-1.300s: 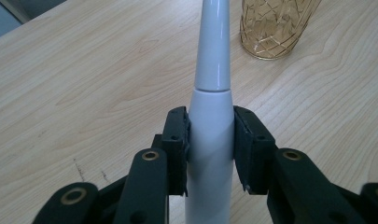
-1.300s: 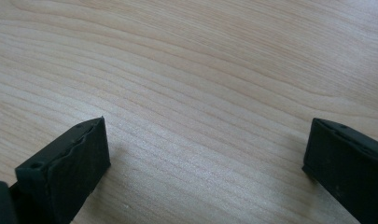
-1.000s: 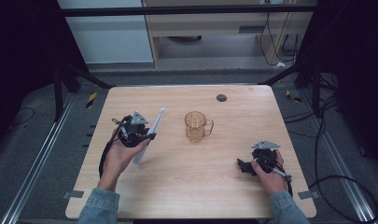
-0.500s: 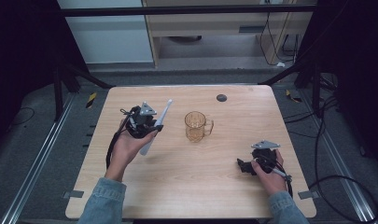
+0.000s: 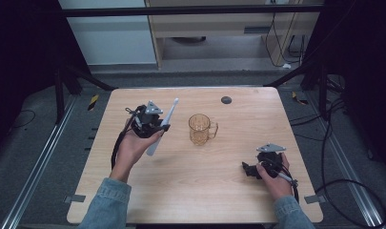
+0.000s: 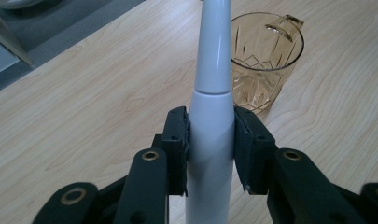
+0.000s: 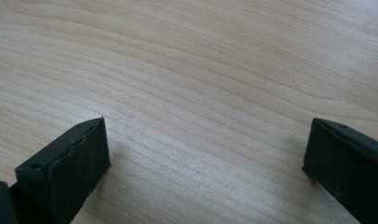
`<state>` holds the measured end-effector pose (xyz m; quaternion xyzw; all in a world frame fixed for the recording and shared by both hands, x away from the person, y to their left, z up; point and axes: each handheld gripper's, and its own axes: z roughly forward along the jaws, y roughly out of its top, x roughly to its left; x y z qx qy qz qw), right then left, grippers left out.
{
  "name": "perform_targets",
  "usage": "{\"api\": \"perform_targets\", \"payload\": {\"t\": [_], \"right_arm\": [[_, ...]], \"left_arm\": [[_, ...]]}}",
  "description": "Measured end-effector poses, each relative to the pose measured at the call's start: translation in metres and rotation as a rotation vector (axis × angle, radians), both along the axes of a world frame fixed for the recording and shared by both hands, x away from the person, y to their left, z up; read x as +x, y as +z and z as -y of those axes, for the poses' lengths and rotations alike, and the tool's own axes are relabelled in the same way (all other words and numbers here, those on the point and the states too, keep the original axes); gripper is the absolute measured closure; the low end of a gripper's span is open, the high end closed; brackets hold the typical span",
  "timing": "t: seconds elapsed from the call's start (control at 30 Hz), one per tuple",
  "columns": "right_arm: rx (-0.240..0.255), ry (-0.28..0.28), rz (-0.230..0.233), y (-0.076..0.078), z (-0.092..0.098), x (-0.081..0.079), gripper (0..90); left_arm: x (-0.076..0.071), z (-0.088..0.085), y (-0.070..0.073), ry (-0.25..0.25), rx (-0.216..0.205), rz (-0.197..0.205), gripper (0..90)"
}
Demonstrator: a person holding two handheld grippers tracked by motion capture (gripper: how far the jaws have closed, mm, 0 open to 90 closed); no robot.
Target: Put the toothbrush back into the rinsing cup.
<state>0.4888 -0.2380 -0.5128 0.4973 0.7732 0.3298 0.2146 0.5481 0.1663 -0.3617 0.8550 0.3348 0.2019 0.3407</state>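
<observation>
High view, count: one white electric toothbrush [image 5: 161, 129], one amber glass mug [image 5: 200, 129], one dark round disc [image 5: 226, 99] near the far edge of one wooden desk [image 5: 195, 191], two grippers.
High view, left gripper [image 5: 158, 125]: held up above the desk's left half, clamped on the toothbrush around its thick body; brush end aimed up and away, lower end slanting down toward the person.
High view, mug: upright near the middle of the desk, handle to the right, just right of the toothbrush, not touching it.
High view, right gripper [image 5: 247, 169]: low at the desk's near right, well apart from the mug, pointing left.
High view, change: left gripper and toothbrush shifted right and farther from the person than a second ago, closer to the mug; right gripper and mug in the same places.
Left gripper view, count: one toothbrush [image 6: 213, 93], one mug [image 6: 263, 60].
Left gripper view, grip: both pads pressed on the toothbrush's white body, neck rising between them; mug beyond, to the right.
Right gripper view, count: two black jaws, bare desk [image 7: 200, 84] wood between.
Right gripper view, state: spread wide, holding nothing.
</observation>
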Motion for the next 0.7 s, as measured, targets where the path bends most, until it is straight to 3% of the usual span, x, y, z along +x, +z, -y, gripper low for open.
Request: {"api": "perform_targets", "payload": {"t": [0.7], "right_arm": [[-0.001,-0.004,0.000,0.000,0.000,0.000,0.3]], "left_arm": [[0.004,0.020,0.011,-0.025,-0.001,0.015,67.4]]}}
